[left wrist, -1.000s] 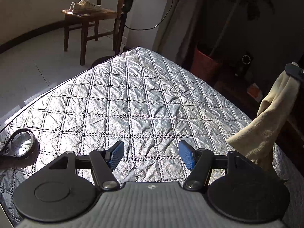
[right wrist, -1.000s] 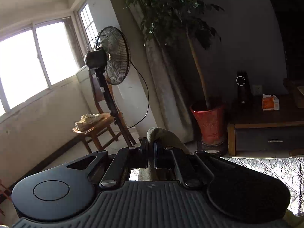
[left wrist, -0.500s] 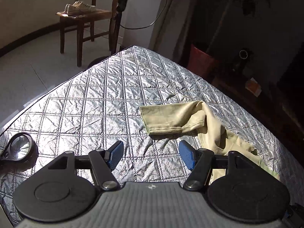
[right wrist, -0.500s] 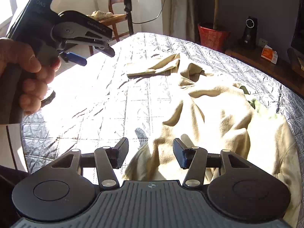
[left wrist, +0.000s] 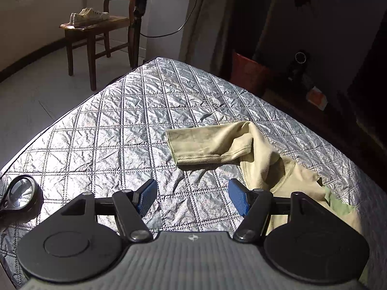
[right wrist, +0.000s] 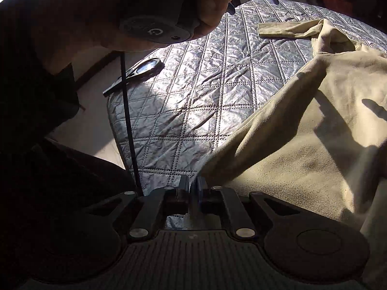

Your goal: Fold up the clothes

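The silver quilted cover (left wrist: 125, 130) on the table carries a diamond grid of dark stitched lines over crinkled, shiny foil-like fabric. On it lies the pale beige fleece garment (left wrist: 263, 159), plain, with a light green patch (left wrist: 338, 205) at its edge nearest the left claw (left wrist: 191, 197), whose pads are blue on black arms. Left of the garment sits a black-rimmed round magnifying lens (left wrist: 20, 192). Beyond the cover stand a dark brown wooden chair (left wrist: 96, 31) bearing off-white shoes (left wrist: 88, 15), and a red-orange pot (left wrist: 249, 72).
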Tool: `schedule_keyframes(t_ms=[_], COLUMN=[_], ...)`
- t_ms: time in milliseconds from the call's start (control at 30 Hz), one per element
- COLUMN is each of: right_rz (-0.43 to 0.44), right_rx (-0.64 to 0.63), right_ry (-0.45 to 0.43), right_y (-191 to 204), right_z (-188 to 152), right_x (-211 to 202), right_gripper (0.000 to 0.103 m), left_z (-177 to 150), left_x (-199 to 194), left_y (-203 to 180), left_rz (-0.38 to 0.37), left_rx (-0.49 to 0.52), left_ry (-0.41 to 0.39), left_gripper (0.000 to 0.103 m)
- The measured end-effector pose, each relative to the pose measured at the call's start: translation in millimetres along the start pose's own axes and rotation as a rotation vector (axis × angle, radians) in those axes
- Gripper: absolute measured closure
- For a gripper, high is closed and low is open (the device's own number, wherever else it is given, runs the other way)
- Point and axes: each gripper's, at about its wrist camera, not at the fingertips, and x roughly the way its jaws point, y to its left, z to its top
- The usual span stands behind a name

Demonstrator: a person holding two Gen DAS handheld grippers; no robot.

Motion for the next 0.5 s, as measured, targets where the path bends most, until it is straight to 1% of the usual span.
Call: schedule_keyframes(t_ms=[33,67,133,167,200,233,267,333,367,400,467,500], right_rz=[-0.006,-0.023,-0.071,-0.15,-0.267,-0.386,-0.507,-0.752,-0.853,-0.89,-0.89,-0.873], right_rx=[-0.025,-0.022,0.033,0.093,0.16,0.221,0.27,0.348,0.396,0.458,0.594,0.636], right_ry=[-0.025,-0.054,-0.112,-0.165,-0.214,-0.25,-0.252,-0.204,-0.158,-0.124,-0.095,-0.085], right_y=[5.5,5.3,-5.6,-20.2,-38.9,-57.7,-77.2,-116.9,-143.0,-166.5,-202.9,-214.4], right_z=[-2.4,-5.0,-9.4,-13.5,-20.4,-28.4,-37.3,-56.5,-70.1,-84.9,-112.1,-121.5], right_x=[-7.6,-18.6,-43.8,-64.4,-86.4,-106.4,-122.3,-148.6,-161.2,-170.0,-182.8,-185.0], right_gripper=[0.062,0.06,0.063,0.056,0.051,0.041,0.035,0.03,0.029,0.029,0.03,0.031], left_z=[-0.7,-1.1,-2.0,-2.7,-3.4,-4.1,-4.8,-5.9,-6.3,-6.9,-7.6,-7.8], left_x=[0.2,0.7,1.7,2.1,2.6,3.1,3.6,4.4,4.6,4.7,4.7,4.9], left_y=[-1.5,-2.8,-5.0,-6.3,-7.6,-8.9,-10.3,-12.7,-13.8,-14.8,-16.4,-17.6], left_rz=[-0.001,-0.002,-0.005,-0.007,-0.009,-0.011,-0.013,-0.017,-0.019,-0.02,-0.023,-0.023], left_rx=[0.006,0.01,0.018,0.021,0.025,0.03,0.034,0.041,0.044,0.047,0.05,0.053], left_ry=[0.001,0.003,0.007,0.01,0.012,0.015,0.017,0.021,0.023,0.024,0.024,0.023], left_gripper=[0.042,0.042,0.042,0.042,0.042,0.042,0.042,0.042,0.041,0.042,0.041,0.042])
